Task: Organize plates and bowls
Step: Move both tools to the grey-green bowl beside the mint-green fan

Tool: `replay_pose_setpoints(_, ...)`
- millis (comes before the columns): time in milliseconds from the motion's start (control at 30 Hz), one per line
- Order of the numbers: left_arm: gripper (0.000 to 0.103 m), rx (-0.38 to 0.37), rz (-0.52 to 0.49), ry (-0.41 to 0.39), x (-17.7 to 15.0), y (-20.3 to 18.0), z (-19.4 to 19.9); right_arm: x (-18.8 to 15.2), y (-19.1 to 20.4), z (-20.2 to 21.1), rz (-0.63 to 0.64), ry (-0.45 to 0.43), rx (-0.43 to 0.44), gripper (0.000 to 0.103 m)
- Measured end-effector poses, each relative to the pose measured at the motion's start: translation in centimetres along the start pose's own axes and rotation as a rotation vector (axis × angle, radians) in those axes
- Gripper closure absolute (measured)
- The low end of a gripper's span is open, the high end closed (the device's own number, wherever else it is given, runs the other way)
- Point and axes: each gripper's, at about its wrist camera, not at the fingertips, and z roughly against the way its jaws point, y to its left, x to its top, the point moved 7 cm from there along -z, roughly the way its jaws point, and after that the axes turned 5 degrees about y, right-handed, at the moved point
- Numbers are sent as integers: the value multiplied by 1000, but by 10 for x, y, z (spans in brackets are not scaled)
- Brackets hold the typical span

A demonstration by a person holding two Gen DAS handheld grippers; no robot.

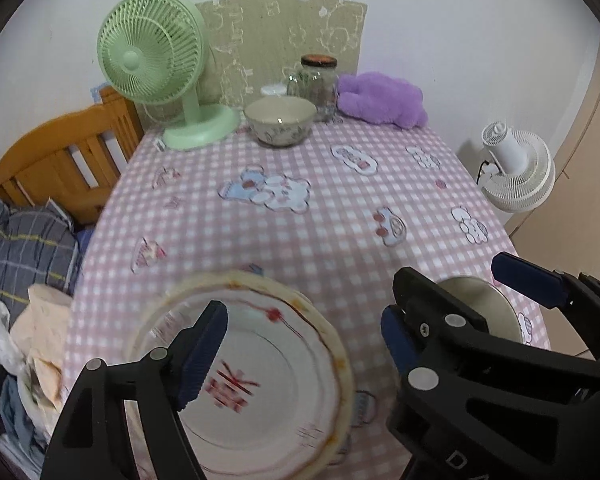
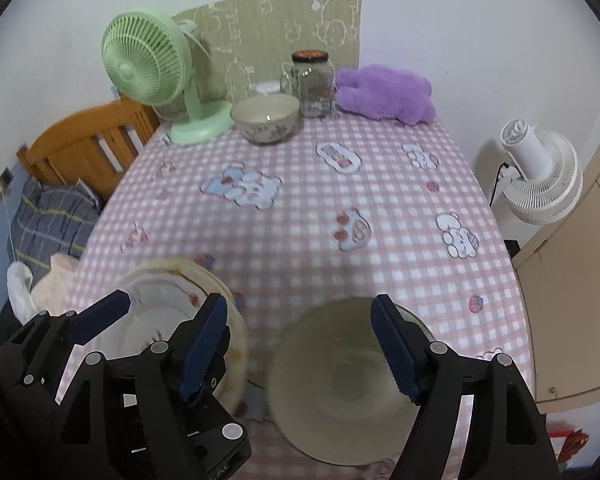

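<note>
A white plate with red characters and a yellowish rim [image 1: 260, 372] lies at the table's near left; it also shows in the right wrist view [image 2: 168, 320]. My left gripper [image 1: 304, 344] is open, its fingers wide apart over the plate. A cream bowl [image 2: 340, 384] sits at the near right, seen partly in the left wrist view [image 1: 488, 308]. My right gripper [image 2: 300, 348] is open and straddles the bowl. A second, patterned bowl [image 1: 281, 120] stands at the far side [image 2: 266, 118].
The table has a pink checked cloth [image 1: 320, 216]. At the back stand a green fan [image 1: 156, 60], a glass jar [image 1: 316, 80] and a purple plush [image 1: 384, 98]. A wooden bed frame [image 1: 60, 160] and bedding lie left. A white fan [image 1: 516, 168] stands right.
</note>
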Motion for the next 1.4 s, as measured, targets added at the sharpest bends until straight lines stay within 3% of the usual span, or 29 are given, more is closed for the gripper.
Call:
replay_pose_setpoints(200, 22, 12, -5, -33, 29, 24, 7, 27, 17, 3, -70, -34, 8, 22)
replay_pose_setpoints(567, 22, 56, 22, -71, 89, 41, -6, 89, 29, -7, -43, -84, -14, 20)
replay_pose_setpoints(1200, 19, 193, 74, -75, 212, 44, -94, 221, -1, -103, -1, -88, 54, 16)
replay_pose_setpoints(1400, 28, 263, 103, -85, 238, 51, -126, 253, -7, -138, -6, -109, 60, 16)
